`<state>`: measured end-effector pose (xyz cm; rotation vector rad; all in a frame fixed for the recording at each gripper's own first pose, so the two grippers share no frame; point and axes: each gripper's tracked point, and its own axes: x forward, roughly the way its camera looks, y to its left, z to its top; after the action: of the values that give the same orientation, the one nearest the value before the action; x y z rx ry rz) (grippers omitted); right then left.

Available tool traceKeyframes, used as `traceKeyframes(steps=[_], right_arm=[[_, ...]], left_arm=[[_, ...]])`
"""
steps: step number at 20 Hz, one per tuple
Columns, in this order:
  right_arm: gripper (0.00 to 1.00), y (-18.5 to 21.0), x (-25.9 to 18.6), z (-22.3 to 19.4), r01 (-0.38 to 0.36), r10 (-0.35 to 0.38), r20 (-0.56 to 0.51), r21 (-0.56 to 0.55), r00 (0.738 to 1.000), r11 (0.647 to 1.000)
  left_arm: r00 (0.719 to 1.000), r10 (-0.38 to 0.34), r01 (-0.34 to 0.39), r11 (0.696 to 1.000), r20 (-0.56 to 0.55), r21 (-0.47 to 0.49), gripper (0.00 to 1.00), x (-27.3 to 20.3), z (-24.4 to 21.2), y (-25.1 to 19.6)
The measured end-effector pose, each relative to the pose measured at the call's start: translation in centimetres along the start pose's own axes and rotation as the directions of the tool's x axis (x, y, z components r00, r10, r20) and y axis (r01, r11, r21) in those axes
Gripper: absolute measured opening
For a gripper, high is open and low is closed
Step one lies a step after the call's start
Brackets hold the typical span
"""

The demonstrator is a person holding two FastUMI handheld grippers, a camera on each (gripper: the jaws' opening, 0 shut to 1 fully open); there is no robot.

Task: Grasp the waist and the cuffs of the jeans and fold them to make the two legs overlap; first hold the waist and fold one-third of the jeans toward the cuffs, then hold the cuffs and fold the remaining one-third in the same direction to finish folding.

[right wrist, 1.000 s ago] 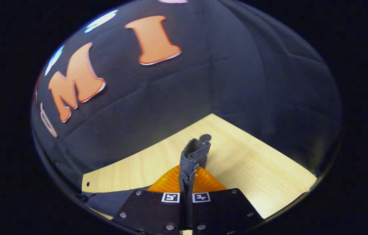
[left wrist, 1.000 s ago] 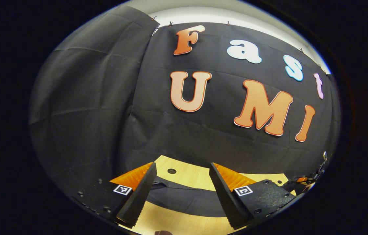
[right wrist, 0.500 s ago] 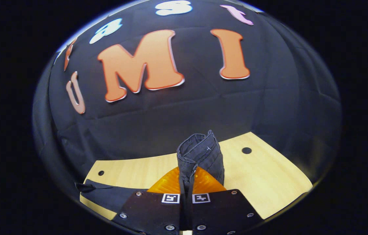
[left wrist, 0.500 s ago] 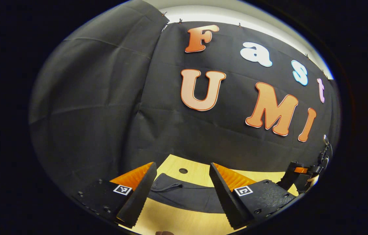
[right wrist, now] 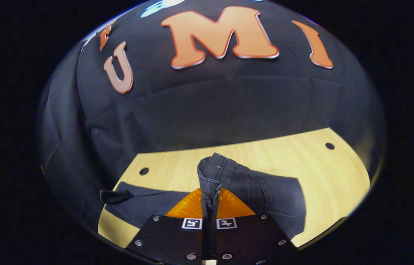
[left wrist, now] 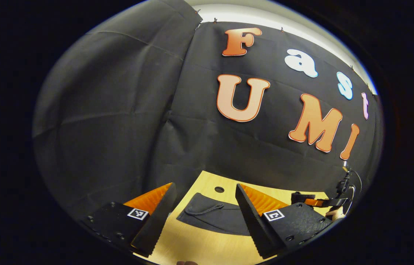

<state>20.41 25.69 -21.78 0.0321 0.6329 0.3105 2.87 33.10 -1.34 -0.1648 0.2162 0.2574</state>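
The right gripper [right wrist: 210,200] is pinching a bunched denim edge of the jeans [right wrist: 266,191], which are lying dark across the wooden table [right wrist: 302,162]; the left gripper [left wrist: 203,221] is hanging with fingers spread, empty, above the cloth's left end; the thin pinch risks slipping, dropping the fold askew.

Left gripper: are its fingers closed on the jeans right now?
No. In the left gripper view the left gripper stands wide open above the wooden table, and the jeans lie flat between and beyond its fingers, untouched.
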Motion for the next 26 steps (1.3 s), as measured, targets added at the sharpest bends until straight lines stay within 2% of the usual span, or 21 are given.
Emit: traceKeyframes(steps=[3, 4, 5, 6, 7, 11, 14, 16, 18, 19, 20, 21, 23, 24, 26], right_arm=[[0.02, 1.1, 2.3, -3.9, -0.001, -0.001, -0.079, -0.022, 0.997, 1.0], [0.02, 1.7, 2.5, -4.7, -0.021, 0.019, -0.1, -0.017, 0.995, 1.0], [0.1, 2.5, 2.4, -5.5, -0.049, 0.049, -0.132, 0.005, 0.99, 0.999], [0.12, 3.5, 2.5, -5.9, -0.065, 0.067, -0.134, 0.018, 0.989, 0.998], [0.36, 3.6, 2.6, -5.7, -0.055, 0.056, -0.125, 0.011, 0.991, 0.998], [0.99, 4.1, 1.8, -5.6, -0.066, 0.069, -0.145, 0.023, 0.987, 0.998], [0.99, 4.0, 0.6, -4.7, -0.096, 0.098, -0.143, 0.024, 0.985, 0.995], [0.99, 3.8, -0.4, -4.2, -0.113, 0.118, -0.149, 0.043, 0.982, 0.993], [0.99, 3.4, -1.7, -3.6, -0.125, 0.136, -0.15, 0.081, 0.979, 0.989], [0.99, 3.0, -2.2, -3.3, -0.125, 0.139, -0.147, 0.096, 0.979, 0.987], [0.99, 2.4, -2.7, -3.0, -0.118, 0.134, -0.146, 0.108, 0.98, 0.987], [0.99, 1.8, -3.1, -2.8, -0.113, 0.13, -0.147, 0.118, 0.981, 0.987], [0.99, 0.7, -3.9, -2.5, -0.102, 0.119, -0.146, 0.122, 0.982, 0.987], [0.98, 0.1, -4.3, -2.2, -0.094, 0.111, -0.143, 0.119, 0.984, 0.988], [0.99, -0.8, -4.9, -1.8, -0.086, 0.102, -0.134, 0.122, 0.986, 0.989]], left_arm=[[1.0, 0.02, -0.02, 1.0, -0.001, -0.009, 0.97, 0.6, -0.5, 1.9], [1.0, 0.025, -0.025, 1.0, -0.008, -0.017, 0.98, 0.9, -0.9, 2.4], [0.999, 0.028, -0.028, 0.999, -0.02, -0.026, 0.98, 1.2, -1.5, 2.9], [0.999, 0.031, -0.032, 0.999, -0.033, -0.033, 0.98, 1.4, -2.1, 3.3], [0.998, 0.034, -0.036, 0.999, -0.047, -0.04, 0.98, 1.7, -2.9, 3.7], [0.995, 0.008, -0.02, 0.992, -0.096, -0.125, 0.98, 2.6, -6.1, 4.4], [0.987, -0.039, 0.005, 0.976, -0.153, -0.218, 0.98, 4.2, -9.8, 4.5], [0.971, -0.1, 0.023, 0.943, -0.218, -0.333, 0.98, 5.9, -13.1, 4.1], [0.95, -0.195, 0.045, 0.859, -0.245, -0.51, 0.98, 8.0, -15.9, 2.9], [0.941, -0.245, 0.068, 0.812, -0.233, -0.58, 0.98, 9.0, -16.5, 2.7], [0.931, -0.283, 0.083, 0.781, -0.231, -0.619, 0.98, 9.9, -17.9, 2.8], [0.926, -0.3, 0.09, 0.765, -0.229, -0.638, 0.98, 10.8, -19.2, 3.4], [0.923, -0.28, 0.047, 0.763, -0.265, -0.644, 0.98, 13.5, -22.2, 5.2], [0.922, -0.27, 0.022, 0.753, -0.279, -0.658, 0.98, 14.6, -23.3, 6.0], [0.928, -0.27, 0.008, 0.703, -0.256, -0.712, 0.98, 15.8, -23.4, 6.4]])
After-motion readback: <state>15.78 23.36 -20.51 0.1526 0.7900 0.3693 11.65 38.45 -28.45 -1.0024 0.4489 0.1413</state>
